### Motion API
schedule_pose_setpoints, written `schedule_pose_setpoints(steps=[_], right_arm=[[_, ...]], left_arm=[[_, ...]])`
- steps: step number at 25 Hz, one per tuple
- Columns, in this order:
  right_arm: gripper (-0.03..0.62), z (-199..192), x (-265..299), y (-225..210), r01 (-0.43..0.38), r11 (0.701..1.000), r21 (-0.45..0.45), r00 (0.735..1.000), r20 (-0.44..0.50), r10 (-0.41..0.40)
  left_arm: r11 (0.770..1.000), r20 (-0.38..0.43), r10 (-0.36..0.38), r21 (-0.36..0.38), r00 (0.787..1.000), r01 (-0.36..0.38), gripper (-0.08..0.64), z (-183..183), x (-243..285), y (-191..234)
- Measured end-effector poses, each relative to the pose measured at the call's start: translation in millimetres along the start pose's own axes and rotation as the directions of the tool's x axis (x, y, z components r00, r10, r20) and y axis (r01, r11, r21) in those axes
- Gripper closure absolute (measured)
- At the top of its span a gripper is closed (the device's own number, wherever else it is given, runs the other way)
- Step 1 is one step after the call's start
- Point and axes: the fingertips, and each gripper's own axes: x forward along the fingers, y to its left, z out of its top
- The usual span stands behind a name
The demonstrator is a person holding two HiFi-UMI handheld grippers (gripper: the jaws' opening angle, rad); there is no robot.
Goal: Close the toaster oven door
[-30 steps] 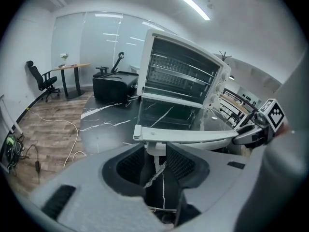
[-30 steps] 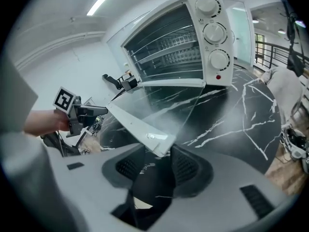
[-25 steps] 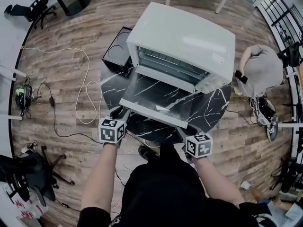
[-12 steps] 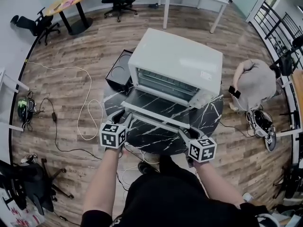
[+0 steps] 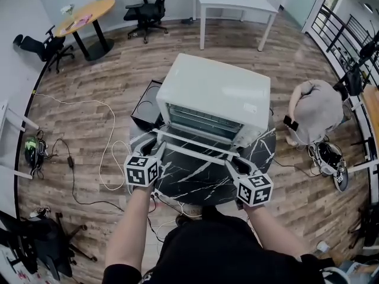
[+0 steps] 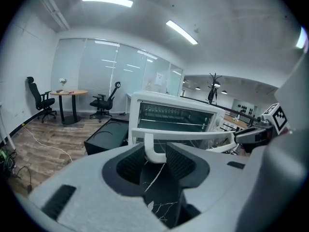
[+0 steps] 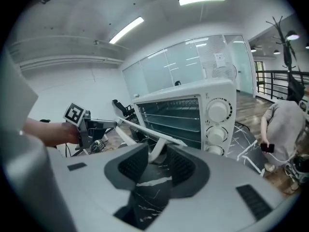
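The white toaster oven (image 5: 213, 96) stands on a black marbled surface (image 5: 195, 179), its door (image 5: 198, 139) tilted partway up between flat and upright. The left gripper (image 5: 153, 147) has its jaws pinching the left post of the door handle (image 6: 183, 135). The right gripper (image 5: 234, 164) has its jaws closing around the handle's right post, with a sliver of gap on one side.

The boxy white toaster oven (image 5: 216, 96) has a smooth painted-metal shell with a soft sheen. Its white bar handle (image 6: 193, 135) looks like glossy plastic, and its thin wire racks (image 7: 166, 116) are bare metal. Under the oven, the round black table (image 5: 195, 182) is polished and marble-veined. Around the oven lies the plank floor (image 5: 89, 76) — matt, wood-grained.
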Motion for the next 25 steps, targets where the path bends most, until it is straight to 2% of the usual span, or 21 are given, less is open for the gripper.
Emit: schedule_pose_setpoints(steps=[10,19,25], right_arm=[[0.474,47,6,-19,0.049,0.999,0.005,0.993,0.108,-0.049],[0.489,80,20,-40,0.082,0.997,0.015,0.987,0.141,-0.083],[0.505,87,20,-44,0.093,0.995,0.019,0.983,0.158,-0.095]], left_arm=[[0.999,0.070,-0.038,-0.007,0.997,0.039,0.410,45,22,0],[0.999,0.131,-0.028,-0.013,0.991,0.030,0.410,78,48,4],[0.999,0.164,-0.039,-0.029,0.986,0.044,0.410,90,62,6]])
